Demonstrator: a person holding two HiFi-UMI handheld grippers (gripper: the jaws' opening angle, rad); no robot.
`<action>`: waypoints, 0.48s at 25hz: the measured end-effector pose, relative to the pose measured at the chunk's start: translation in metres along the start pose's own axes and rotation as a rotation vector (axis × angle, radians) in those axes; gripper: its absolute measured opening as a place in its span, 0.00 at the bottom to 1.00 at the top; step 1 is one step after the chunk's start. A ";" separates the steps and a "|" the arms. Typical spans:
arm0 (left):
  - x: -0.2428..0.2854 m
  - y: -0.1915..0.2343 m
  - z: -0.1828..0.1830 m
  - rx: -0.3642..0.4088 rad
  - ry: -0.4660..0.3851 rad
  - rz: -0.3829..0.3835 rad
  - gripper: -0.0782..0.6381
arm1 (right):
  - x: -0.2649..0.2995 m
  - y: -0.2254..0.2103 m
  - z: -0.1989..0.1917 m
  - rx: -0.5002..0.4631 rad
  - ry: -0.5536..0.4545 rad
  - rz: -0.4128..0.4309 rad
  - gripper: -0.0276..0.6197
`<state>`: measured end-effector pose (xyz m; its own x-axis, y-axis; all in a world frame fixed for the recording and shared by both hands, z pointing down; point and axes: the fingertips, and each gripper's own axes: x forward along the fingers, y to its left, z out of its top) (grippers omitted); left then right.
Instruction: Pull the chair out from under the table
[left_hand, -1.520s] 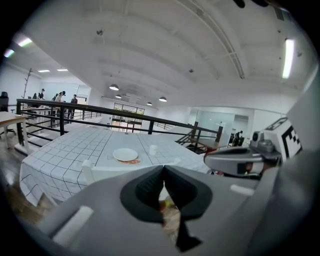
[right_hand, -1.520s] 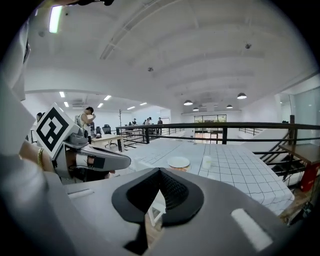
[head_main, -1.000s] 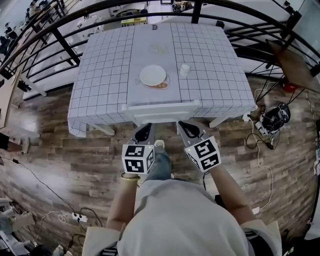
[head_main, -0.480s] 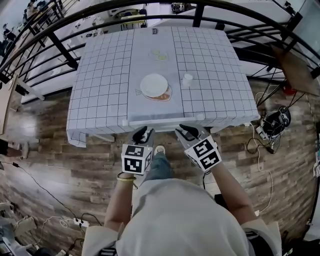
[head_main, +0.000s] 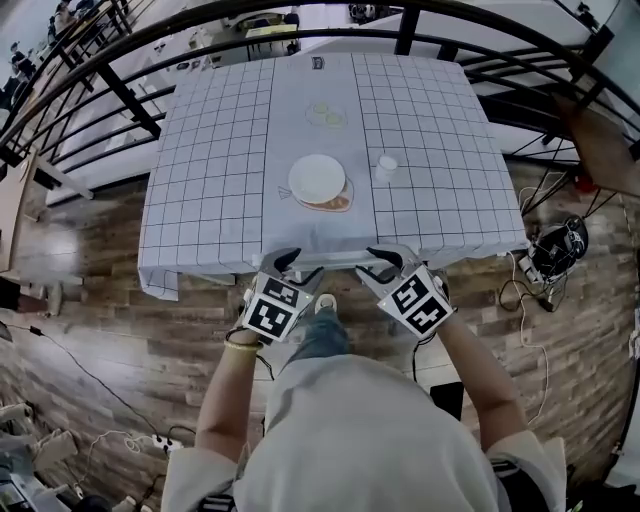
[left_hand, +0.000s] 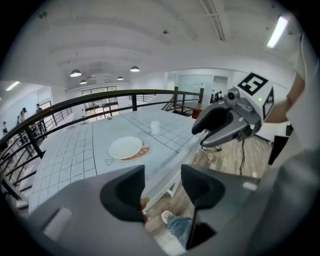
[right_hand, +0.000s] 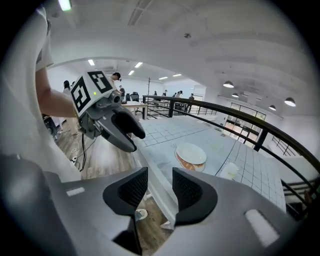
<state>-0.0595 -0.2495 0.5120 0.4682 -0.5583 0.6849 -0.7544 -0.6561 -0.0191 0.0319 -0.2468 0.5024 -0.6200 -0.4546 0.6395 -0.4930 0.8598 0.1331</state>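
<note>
The white chair (head_main: 335, 263) stands tucked under the table (head_main: 220, 150), which has a checked cloth; only the chair's top rail shows at the table's near edge. My left gripper (head_main: 285, 262) is at the rail's left part and my right gripper (head_main: 385, 258) at its right part. Both sets of jaws have just been opening. In the left gripper view the left gripper (left_hand: 162, 182) is open with the rail (left_hand: 172, 167) in the gap, untouched by the pads. The right gripper (right_hand: 160, 187) likewise stands open astride the rail (right_hand: 152, 172).
A white plate (head_main: 317, 180) on an orange mat and a small white cup (head_main: 386, 166) sit on the table. Black railings (head_main: 120, 90) curve behind and beside it. Cables and a dark device (head_main: 555, 245) lie on the wood floor at right. The person's shoe (head_main: 325, 303) is below the rail.
Both grippers have moved forward and down from behind the chair to its top rail, and their shut jaws have opened around it. The head view has shifted toward the table.
</note>
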 end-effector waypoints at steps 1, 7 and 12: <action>0.002 0.000 0.000 0.027 0.018 -0.015 0.43 | 0.003 0.000 -0.001 -0.030 0.018 0.017 0.28; 0.011 -0.001 0.001 0.145 0.110 -0.106 0.48 | 0.015 0.002 -0.009 -0.203 0.142 0.117 0.33; 0.022 -0.002 -0.008 0.279 0.203 -0.167 0.51 | 0.025 0.000 -0.013 -0.276 0.206 0.168 0.34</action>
<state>-0.0513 -0.2568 0.5329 0.4521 -0.3383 0.8253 -0.5083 -0.8580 -0.0732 0.0244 -0.2557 0.5282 -0.5284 -0.2699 0.8050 -0.1949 0.9614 0.1944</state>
